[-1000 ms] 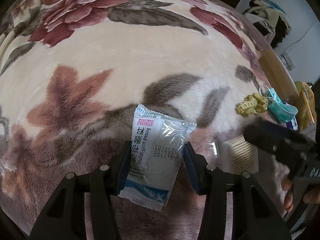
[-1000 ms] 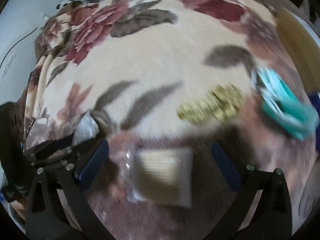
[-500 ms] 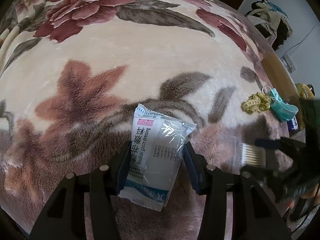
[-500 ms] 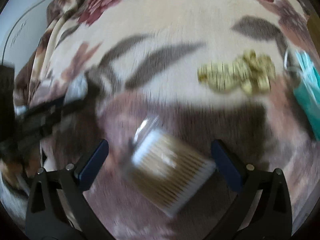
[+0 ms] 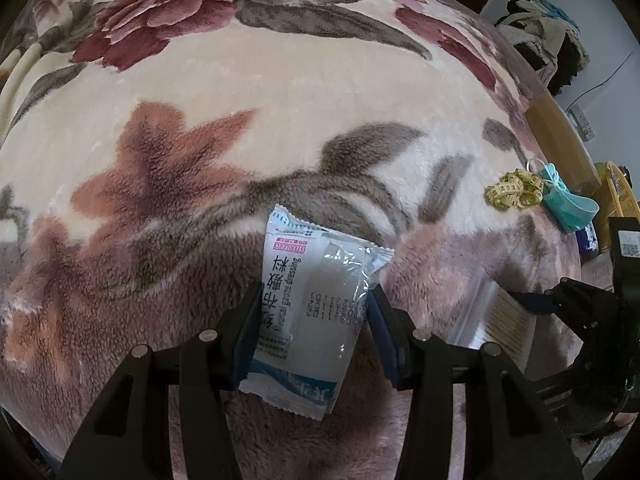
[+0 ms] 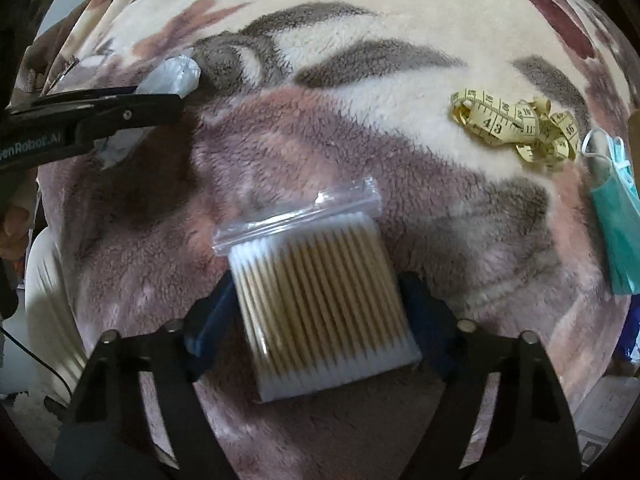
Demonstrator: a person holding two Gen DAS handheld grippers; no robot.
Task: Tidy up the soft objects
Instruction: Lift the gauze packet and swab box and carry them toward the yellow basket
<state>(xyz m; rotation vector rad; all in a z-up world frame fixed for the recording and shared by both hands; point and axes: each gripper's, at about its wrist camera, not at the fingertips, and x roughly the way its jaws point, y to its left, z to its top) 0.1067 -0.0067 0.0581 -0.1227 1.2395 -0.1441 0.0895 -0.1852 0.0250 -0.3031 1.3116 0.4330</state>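
A: What is the left tool [image 5: 312, 332] gripping?

B: A flat, crinkly plastic packet of gauze dressing [image 5: 310, 312], white and blue with a clear window and saw-toothed ends. The blue pads press on both its long sides, so it is clamped at a narrow setting, just over the blanket [image 5: 248, 92].

A: And the right tool [image 6: 316, 312]?

B: Its jaws have just been closing in. Between them lies a clear zip bag of cotton swabs [image 6: 324, 300], a square block of pale wooden sticks with white fluffy tips at both ends. The pads stand right at the bag's sides; the right one seems to touch, but on the left I cannot tell whether it presses yet. The bag lies on the blanket.

A: What is the surface like?

B: A thick, fuzzy fleece blanket, cream with big maroon flowers and grey-brown leaves, dusty pink near the tools. In the right wrist view a crumpled yellow tape measure [image 6: 520, 128] lies on it, soft and looped, and just beside that a teal pleated face mask [image 6: 616, 232] with white ear loops.

A: The room?

B: A wooden edge [image 5: 560, 140] beyond the blanket, a pale wall with a cable, and a heap of clothes [image 5: 544, 36] far off.
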